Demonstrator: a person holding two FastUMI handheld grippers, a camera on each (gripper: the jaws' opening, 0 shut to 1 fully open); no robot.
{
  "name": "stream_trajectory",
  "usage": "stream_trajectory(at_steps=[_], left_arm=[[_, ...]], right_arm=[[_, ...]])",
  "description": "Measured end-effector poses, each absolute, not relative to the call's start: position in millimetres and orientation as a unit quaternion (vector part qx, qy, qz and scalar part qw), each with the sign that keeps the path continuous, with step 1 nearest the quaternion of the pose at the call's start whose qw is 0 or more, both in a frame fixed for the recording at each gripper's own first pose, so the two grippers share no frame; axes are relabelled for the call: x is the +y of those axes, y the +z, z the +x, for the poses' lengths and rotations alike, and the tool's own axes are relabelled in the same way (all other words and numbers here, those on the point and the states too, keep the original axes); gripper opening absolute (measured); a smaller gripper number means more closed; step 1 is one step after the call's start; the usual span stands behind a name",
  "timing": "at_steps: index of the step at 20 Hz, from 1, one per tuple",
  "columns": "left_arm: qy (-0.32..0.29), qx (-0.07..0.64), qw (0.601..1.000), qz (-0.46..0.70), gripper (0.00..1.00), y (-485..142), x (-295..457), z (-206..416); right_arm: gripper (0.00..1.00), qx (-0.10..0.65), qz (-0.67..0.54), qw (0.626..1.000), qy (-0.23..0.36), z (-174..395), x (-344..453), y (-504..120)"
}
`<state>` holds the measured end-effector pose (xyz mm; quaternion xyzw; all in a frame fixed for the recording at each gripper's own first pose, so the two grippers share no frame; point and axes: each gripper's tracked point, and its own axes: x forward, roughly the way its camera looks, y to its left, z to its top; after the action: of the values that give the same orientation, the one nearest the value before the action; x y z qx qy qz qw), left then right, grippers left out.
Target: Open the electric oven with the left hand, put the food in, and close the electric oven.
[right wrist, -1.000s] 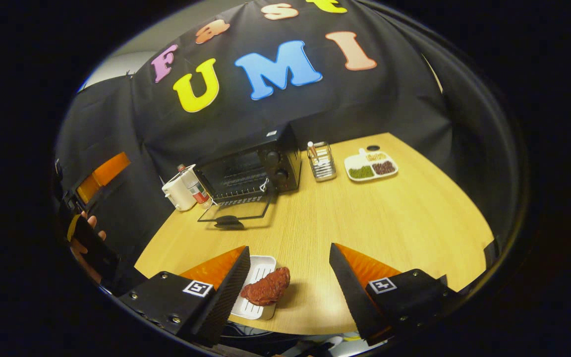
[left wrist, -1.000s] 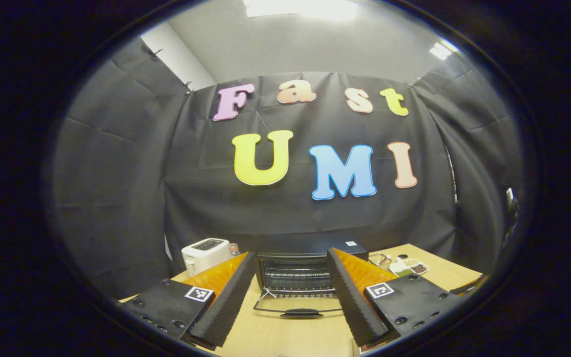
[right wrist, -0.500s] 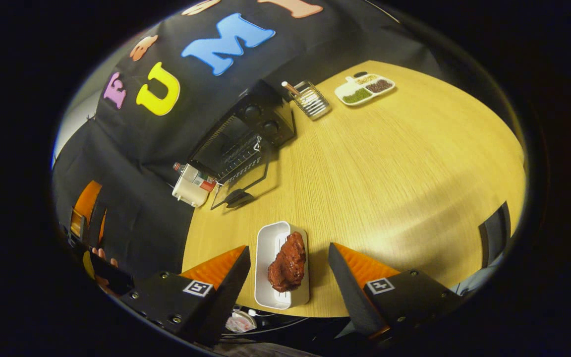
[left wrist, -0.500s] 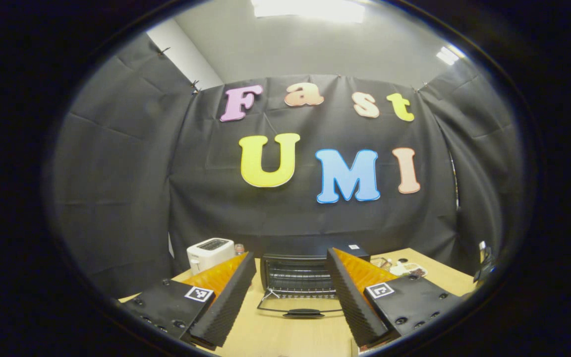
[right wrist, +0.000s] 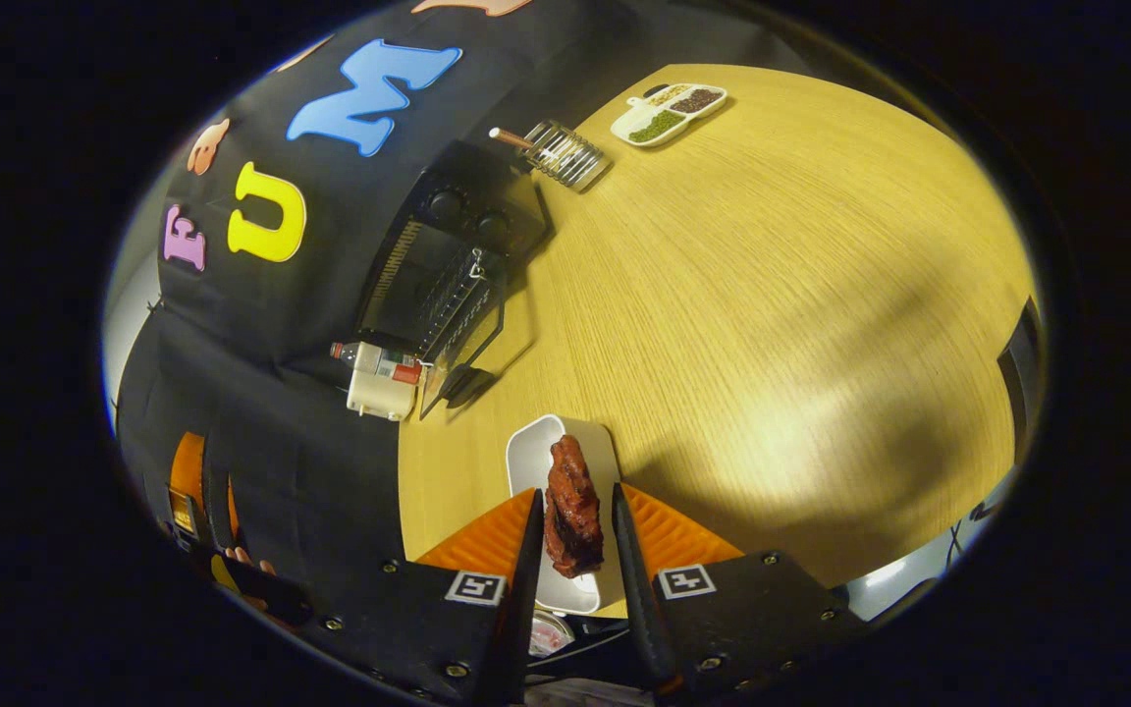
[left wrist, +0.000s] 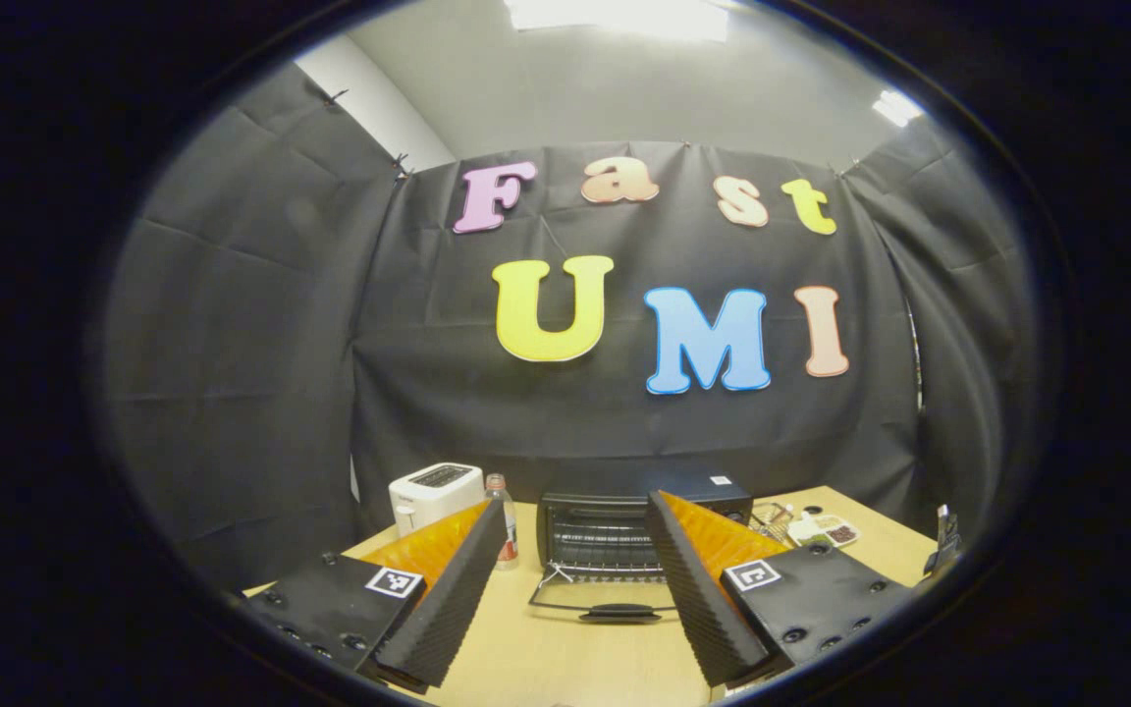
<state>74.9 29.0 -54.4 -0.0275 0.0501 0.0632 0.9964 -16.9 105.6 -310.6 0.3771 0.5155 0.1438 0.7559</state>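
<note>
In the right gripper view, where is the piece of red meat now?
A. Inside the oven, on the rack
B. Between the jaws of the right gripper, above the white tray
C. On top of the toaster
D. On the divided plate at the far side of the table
B: the red meat sits between the closed-in jaws of the right gripper, over the white tray, far from the open oven.

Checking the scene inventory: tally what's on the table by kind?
Appliances: 2, oven, toaster
Bottles: 1, bottle
Racks: 1, wire rack
Dishes: 2, divided dish, white tray
Food: 1, meat
Total: 7
</note>
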Motion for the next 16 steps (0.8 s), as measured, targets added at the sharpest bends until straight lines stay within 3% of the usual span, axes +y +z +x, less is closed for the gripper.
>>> stream_trajectory(at_steps=[3, 4, 7, 8, 16], left_arm=[[0.074, 0.060, 0.995, -0.032, 1.00, -64, 33, 71], [0.079, 0.065, 0.994, -0.036, 1.00, -69, 35, 66], [0.092, 0.071, 0.992, -0.043, 1.00, -73, 38, 56], [0.097, 0.072, 0.992, -0.041, 1.00, -76, 40, 51], [0.094, 0.063, 0.993, -0.043, 1.00, -71, 49, 65]], right_arm=[[0.42, 0.500, 0.359, 0.776, 0.139, -17, 89, -297], [0.13, 0.509, 0.369, 0.766, 0.135, -9, 107, -306], [0.14, 0.502, 0.368, 0.769, 0.146, -11, 114, -303], [0.07, 0.501, 0.360, 0.772, 0.155, -11, 112, -297], [0.07, 0.462, 0.354, 0.795, 0.169, 20, 115, -245]])
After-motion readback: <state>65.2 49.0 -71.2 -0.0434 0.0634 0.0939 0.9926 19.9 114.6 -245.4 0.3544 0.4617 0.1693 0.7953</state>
